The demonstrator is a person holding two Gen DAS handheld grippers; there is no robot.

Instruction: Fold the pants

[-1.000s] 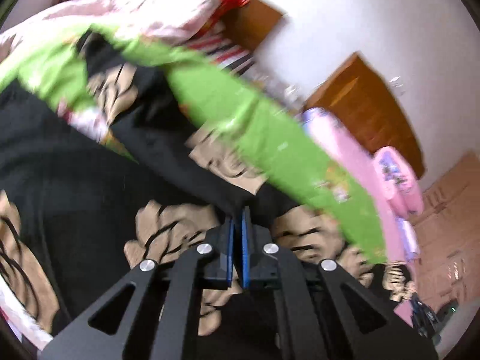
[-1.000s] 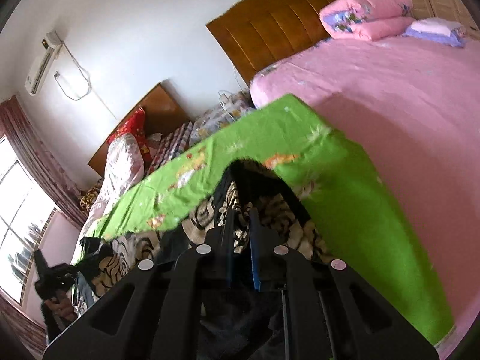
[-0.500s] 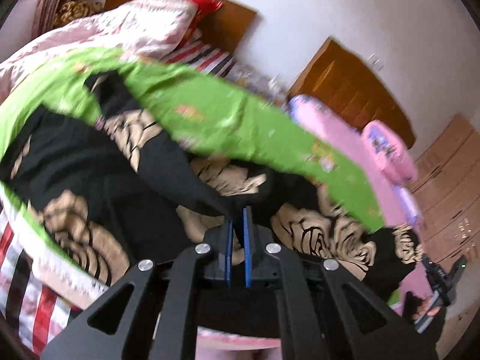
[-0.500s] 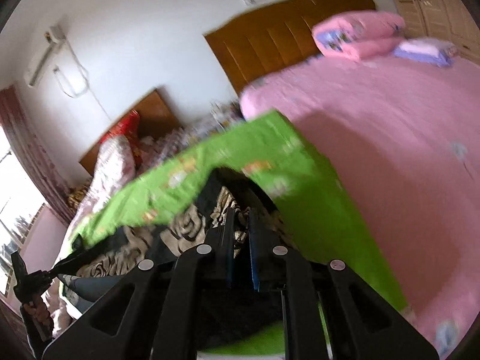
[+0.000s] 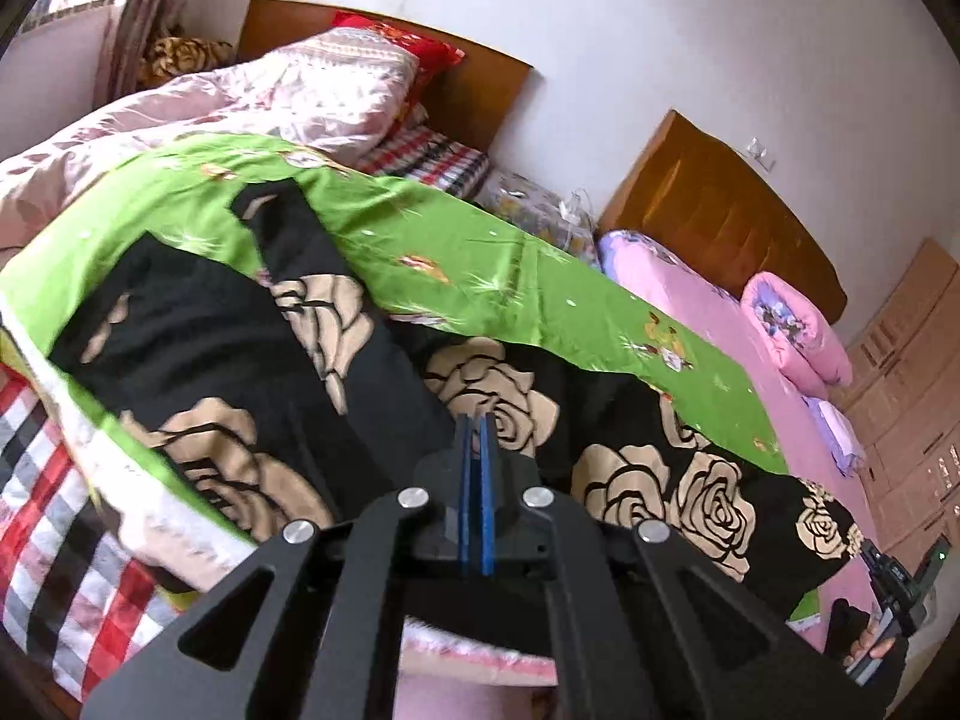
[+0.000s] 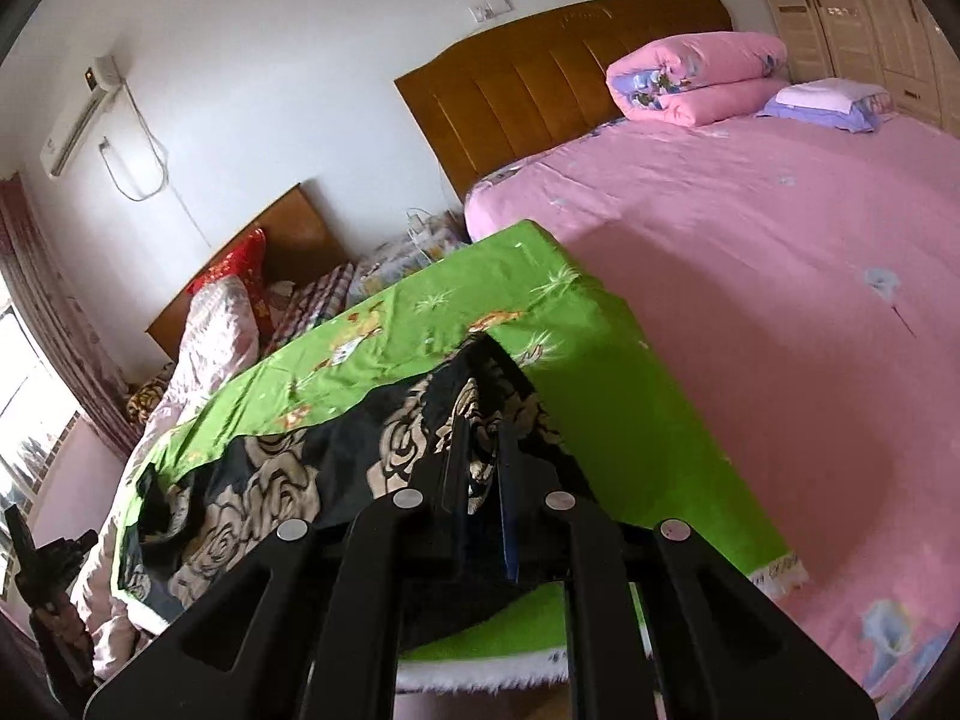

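Note:
The pants (image 5: 252,372) are black with large beige roses and lie spread on a green sheet (image 5: 480,264). My left gripper (image 5: 475,426) is shut on the near edge of the pants. In the right wrist view the pants (image 6: 288,480) stretch away to the left over the green sheet (image 6: 630,420). My right gripper (image 6: 480,432) is shut on the bunched end of the pants. The other gripper shows small at the right edge of the left wrist view (image 5: 894,588) and at the left edge of the right wrist view (image 6: 42,558).
A pink bed (image 6: 750,252) with a wooden headboard (image 6: 540,72) and a folded pink quilt (image 6: 690,78) lies to the right. A second bed holds a pale pink quilt (image 5: 252,96), a red pillow (image 5: 414,54) and a checked sheet (image 5: 48,516). Wardrobes (image 5: 912,372) stand far right.
Both grippers have pulled back and the pants have come down flatter on the green sheet. Both grippers have stayed shut on the fabric.

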